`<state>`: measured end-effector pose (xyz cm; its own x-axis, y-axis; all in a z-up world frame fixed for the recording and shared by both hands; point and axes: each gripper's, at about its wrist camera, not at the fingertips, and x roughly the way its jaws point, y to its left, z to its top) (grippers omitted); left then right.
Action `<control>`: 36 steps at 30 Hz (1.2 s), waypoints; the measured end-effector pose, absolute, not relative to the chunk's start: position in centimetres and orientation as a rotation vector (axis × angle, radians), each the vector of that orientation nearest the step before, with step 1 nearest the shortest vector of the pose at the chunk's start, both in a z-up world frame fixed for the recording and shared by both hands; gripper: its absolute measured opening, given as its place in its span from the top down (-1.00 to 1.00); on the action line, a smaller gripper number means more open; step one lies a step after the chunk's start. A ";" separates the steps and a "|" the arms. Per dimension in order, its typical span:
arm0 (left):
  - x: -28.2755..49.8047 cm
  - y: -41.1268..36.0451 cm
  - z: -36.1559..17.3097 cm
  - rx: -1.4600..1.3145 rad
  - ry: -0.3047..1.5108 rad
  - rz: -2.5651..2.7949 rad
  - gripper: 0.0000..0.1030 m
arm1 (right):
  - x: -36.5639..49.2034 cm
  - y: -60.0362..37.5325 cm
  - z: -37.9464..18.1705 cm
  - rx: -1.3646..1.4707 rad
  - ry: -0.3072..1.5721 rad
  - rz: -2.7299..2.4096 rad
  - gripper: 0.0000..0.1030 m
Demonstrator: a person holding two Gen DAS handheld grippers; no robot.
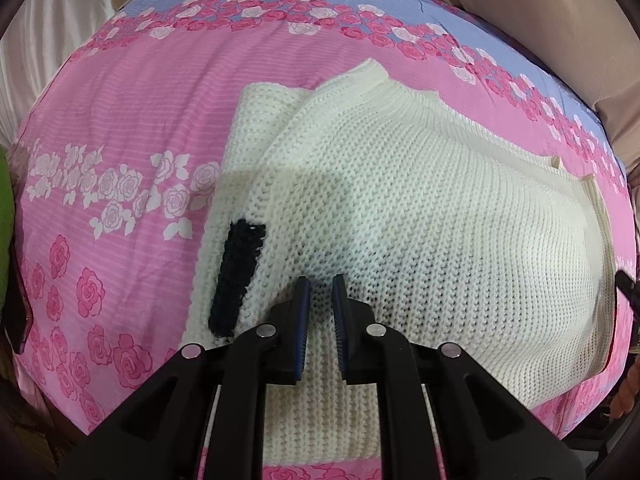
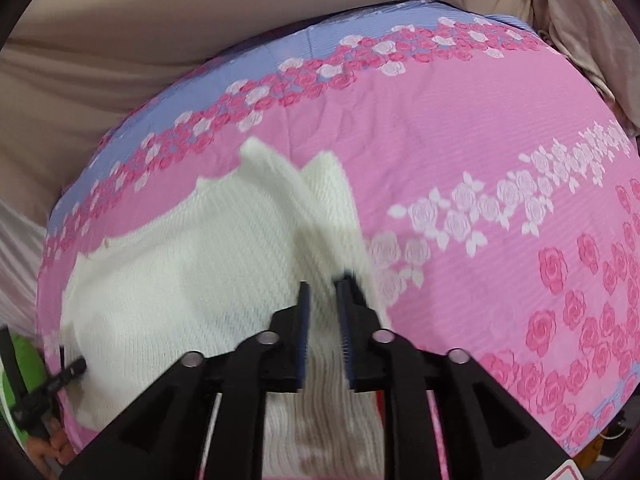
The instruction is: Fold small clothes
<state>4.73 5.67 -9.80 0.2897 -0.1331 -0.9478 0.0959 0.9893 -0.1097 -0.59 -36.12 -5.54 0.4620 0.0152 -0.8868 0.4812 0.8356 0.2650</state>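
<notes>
A small cream knitted sweater (image 1: pixel 400 200) lies partly folded on a pink rose-print sheet (image 1: pixel 120 120). A dark knitted patch (image 1: pixel 236 276) shows on its left part. My left gripper (image 1: pixel 320 288) hovers over the sweater's near edge, its jaws a small gap apart with knit visible between them. In the right wrist view the sweater (image 2: pixel 180 280) fills the lower left, blurred. My right gripper (image 2: pixel 324 292) sits over the sweater's right edge, its jaws also a small gap apart, cream knit between them. Whether either gripper pinches cloth is unclear.
The sheet has a blue band with roses (image 1: pixel 320 0) along its far edge. Beige fabric (image 2: pixel 160 20) lies behind the surface. A green object (image 2: pixel 24 360) and the other gripper's tip (image 2: pixel 72 368) show at the left edge of the right wrist view.
</notes>
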 end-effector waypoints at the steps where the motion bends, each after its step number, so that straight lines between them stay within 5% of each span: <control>1: 4.8 5.7 -9.8 -0.036 1.270 -0.153 0.77 | 0.2 -36.5 -5.4 0.534 1.047 -0.316 0.26; 2: 4.9 5.7 -9.9 -0.037 1.272 -0.154 0.77 | 1.2 -36.9 -5.5 0.530 1.038 -0.322 0.00; 5: 5.0 5.6 -9.9 -0.036 1.272 -0.155 0.77 | 3.6 -36.9 -6.8 0.504 1.089 -0.308 0.02; 7: 5.1 5.7 -9.9 -0.038 1.273 -0.158 0.77 | 4.4 -36.6 -8.0 0.472 1.126 -0.305 0.54; 8: 5.2 5.8 -9.9 -0.045 1.274 -0.161 0.77 | 4.6 -36.7 -8.3 0.448 1.126 -0.314 0.64; 13: 5.1 6.5 -10.0 -0.093 1.270 -0.177 0.76 | 3.9 -39.0 -9.3 0.538 1.083 -0.330 0.70; 19: 5.0 7.4 -8.0 -0.182 1.260 -0.179 0.76 | 4.0 -38.4 -6.7 0.560 1.085 -0.316 0.61; 23: 7.6 7.1 -6.4 -0.205 1.213 -0.178 0.65 | 6.5 -37.6 -6.1 0.514 1.110 -0.270 -0.08; 28: 12.8 6.9 -7.6 -0.261 1.218 -0.183 0.61 | 9.4 -36.6 -8.0 0.476 1.157 -0.304 -0.10; 29: 13.3 6.6 -7.9 -0.258 1.219 -0.189 0.63 | 9.5 -36.2 -7.9 0.462 1.148 -0.298 -0.02; 30: 14.1 6.0 -8.2 -0.236 1.217 -0.212 1.00 | 9.6 -35.8 -7.6 0.455 1.139 -0.272 0.55; 31: 14.3 5.6 -8.3 -0.206 1.220 -0.209 1.00 | 9.8 -35.7 -7.4 0.463 1.141 -0.240 0.89; 36: 15.6 8.4 -8.4 -0.187 1.204 -0.081 1.00 | 9.1 -39.1 -5.4 0.512 1.055 -0.305 0.87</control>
